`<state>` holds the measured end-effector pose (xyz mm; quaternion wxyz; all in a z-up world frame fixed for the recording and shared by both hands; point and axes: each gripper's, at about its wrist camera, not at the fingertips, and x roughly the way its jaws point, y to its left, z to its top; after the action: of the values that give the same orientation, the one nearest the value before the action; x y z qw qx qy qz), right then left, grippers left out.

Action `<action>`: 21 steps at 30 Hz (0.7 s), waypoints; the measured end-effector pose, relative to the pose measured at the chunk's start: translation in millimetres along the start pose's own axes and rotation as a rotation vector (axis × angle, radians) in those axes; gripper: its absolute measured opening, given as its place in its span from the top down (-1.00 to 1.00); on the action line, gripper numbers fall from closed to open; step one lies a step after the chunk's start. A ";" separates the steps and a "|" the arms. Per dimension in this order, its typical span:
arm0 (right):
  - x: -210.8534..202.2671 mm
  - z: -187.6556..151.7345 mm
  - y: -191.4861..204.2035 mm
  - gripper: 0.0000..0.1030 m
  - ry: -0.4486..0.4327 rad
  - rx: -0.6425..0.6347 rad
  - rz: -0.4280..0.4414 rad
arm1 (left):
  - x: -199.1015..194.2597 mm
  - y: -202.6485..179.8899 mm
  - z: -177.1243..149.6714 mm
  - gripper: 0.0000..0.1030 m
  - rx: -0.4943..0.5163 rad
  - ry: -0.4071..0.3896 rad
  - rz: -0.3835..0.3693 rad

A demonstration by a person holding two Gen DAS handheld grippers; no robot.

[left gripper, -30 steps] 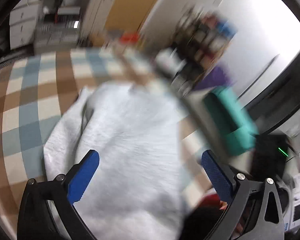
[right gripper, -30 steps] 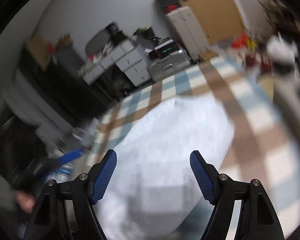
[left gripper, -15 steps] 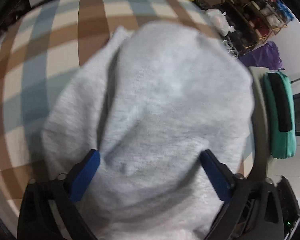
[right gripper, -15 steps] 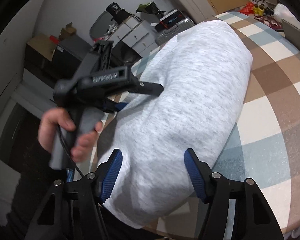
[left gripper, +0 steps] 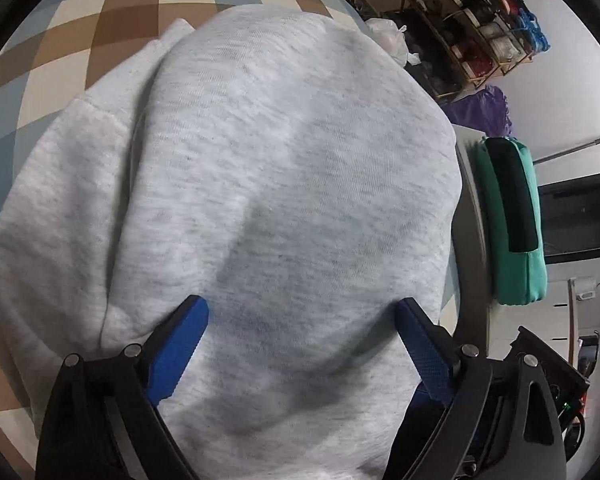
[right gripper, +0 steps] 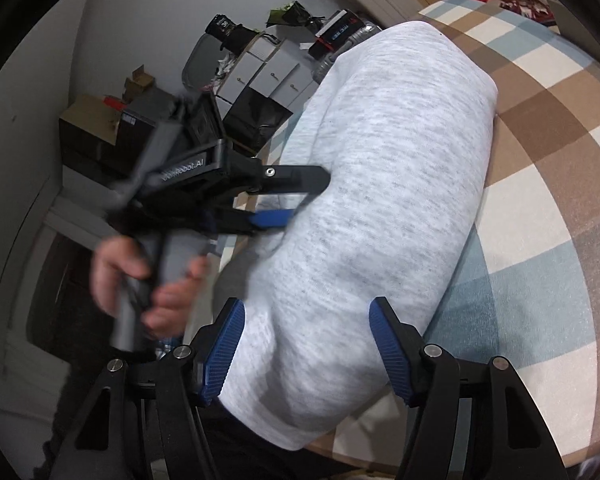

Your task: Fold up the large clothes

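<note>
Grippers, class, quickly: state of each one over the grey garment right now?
Left gripper: open, jaws wide over the grey garment, not pinching it.
Right gripper: open, garment between its pads, no grip visible.

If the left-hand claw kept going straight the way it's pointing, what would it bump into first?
Most likely the light grey fleece garment lying on the checked tablecloth. The left gripper has its blue pads wide apart, with the grey cloth filling the view directly ahead; nothing else seems to lie between.

light: even, soft indoor | shadows: faint | blur: hand [right gripper: 140, 280] smeared | edges: fisheye warp, dark corners
</note>
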<state>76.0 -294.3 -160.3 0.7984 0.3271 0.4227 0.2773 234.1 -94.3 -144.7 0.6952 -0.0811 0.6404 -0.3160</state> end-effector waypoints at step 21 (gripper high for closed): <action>10.8 -3.7 9.1 -0.55 0.010 -0.037 -0.041 | -10.9 -52.7 84.0 -0.77 -0.070 -0.046 0.078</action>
<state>76.6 -279.7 -160.3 0.8078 0.3020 0.4280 0.2703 295.7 -154.3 -94.3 0.7182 -0.0877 0.6377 -0.2644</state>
